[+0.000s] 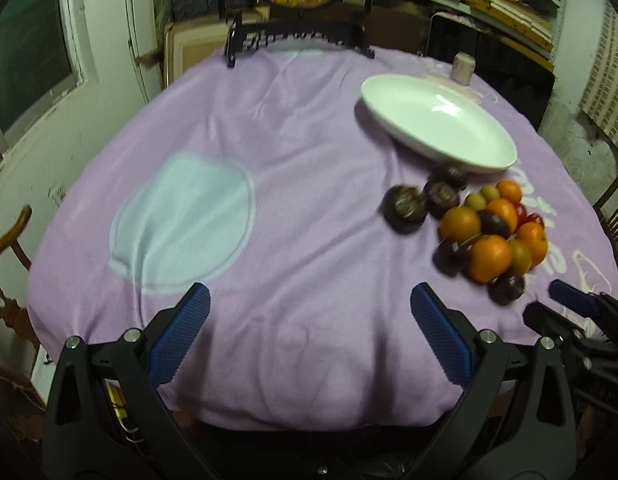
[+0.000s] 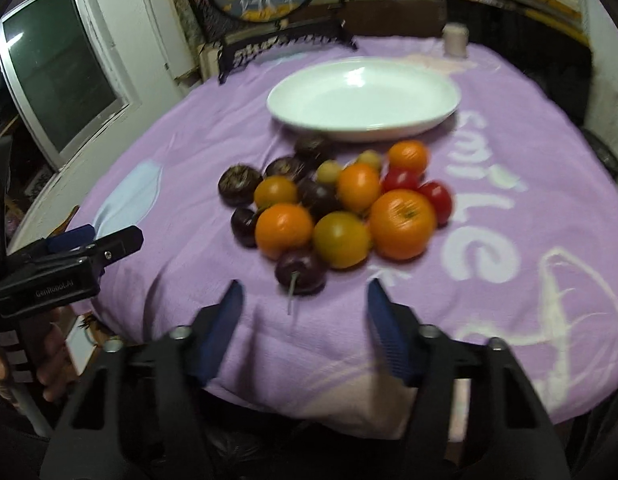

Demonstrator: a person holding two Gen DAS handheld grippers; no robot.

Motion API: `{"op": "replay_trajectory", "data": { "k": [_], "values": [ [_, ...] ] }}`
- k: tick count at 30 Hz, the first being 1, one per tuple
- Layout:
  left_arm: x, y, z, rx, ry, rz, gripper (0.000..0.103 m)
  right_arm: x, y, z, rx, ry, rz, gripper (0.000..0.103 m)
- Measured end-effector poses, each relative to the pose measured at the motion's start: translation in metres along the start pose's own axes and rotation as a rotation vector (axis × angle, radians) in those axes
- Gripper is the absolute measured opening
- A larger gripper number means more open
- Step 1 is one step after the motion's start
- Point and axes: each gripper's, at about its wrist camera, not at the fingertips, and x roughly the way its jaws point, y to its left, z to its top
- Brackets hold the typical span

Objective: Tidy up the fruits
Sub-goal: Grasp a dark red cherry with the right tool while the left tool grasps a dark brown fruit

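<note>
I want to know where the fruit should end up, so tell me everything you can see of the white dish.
The white dish is a shallow oval, glossy like glazed ceramic, with a raised rim and a light glare inside. It is empty and sits flat and upright on the purple cloth, on the far side of the fruit pile. A dark fruit lies close to its near edge; whether they touch is unclear. No gripper is near it.

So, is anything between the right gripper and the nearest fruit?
Nothing visible. The right gripper is open just short of the stemmed dark plum, with only bare purple tablecloth between them.
</note>
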Motion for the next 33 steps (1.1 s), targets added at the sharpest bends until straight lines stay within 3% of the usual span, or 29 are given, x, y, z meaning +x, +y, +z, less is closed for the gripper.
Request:
{"op": "replay_trajectory", "data": {
  "k": [2,5,7,14,20,23,26,28,30,33],
  "values": [
    [0.004,0.003,-0.003,-0.003,0.009,-0.001,0.101,0.011,0.004,0.000,-0.003,0.031,0.026,0.054],
    [0.008,0.007,-0.004,-0.011,0.021,-0.017,0.101,0.020,0.009,0.001,-0.018,0.027,0.000,0.050],
    [0.011,0.008,-0.005,-0.011,0.032,-0.026,0.101,0.024,0.009,0.005,-0.027,0.010,-0.019,0.032],
    [0.026,0.007,0.010,-0.003,0.030,-0.022,0.101,0.015,0.001,0.006,-0.019,-0.027,-0.027,0.031],
    [0.071,-0.028,0.025,0.146,0.085,-0.046,0.101,-0.003,-0.018,0.004,0.028,-0.059,-0.037,0.031],
    [0.080,-0.042,0.033,0.172,0.069,-0.041,0.099,-0.005,-0.029,0.001,0.065,-0.057,-0.019,0.031],
    [0.088,-0.054,0.044,0.188,0.065,-0.052,0.088,-0.002,-0.038,0.000,0.101,-0.046,0.000,0.031],
    [0.088,-0.064,0.048,0.210,0.059,-0.075,0.072,-0.001,-0.040,0.001,0.113,-0.042,0.008,0.031],
    [0.087,-0.077,0.050,0.245,0.048,-0.098,0.048,-0.003,-0.042,0.000,0.120,-0.044,0.006,0.031],
    [0.090,-0.085,0.051,0.252,0.034,-0.109,0.045,-0.005,-0.047,-0.002,0.134,-0.049,0.008,0.031]
  ]
}}
